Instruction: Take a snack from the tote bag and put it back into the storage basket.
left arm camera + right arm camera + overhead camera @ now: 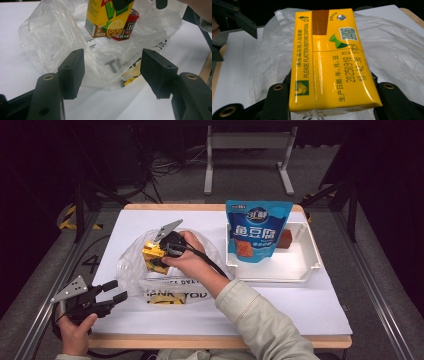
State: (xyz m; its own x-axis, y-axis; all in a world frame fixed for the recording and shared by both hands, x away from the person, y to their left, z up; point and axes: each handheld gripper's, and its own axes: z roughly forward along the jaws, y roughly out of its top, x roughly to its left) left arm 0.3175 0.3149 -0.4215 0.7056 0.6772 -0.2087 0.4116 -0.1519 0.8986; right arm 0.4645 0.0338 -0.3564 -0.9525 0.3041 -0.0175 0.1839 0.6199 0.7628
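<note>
Above the clear plastic bag (135, 267) on the counter (310, 305), the right gripper (159, 251) grips a yellow drink carton (154, 256); in the right gripper view the carton (329, 60) sits clamped between the two jaws, its printed top face toward the camera. In the left gripper view the carton (107, 17) hangs clear of the bag's crumpled film (50, 35), with a small red-lidded cup (128, 25) just behind it inside the bag. A yellow packet (167, 299) lies under the bag's printed near edge. The left gripper (116, 291) rests at the counter's edge just to the left of the bag; its jaws stand apart with nothing between them, pointed at the bag. To the right of the bag, well apart, a white tray (300, 270) holds an upright blue snack pouch (256, 230) and a brown block (285, 239) behind it.
</note>
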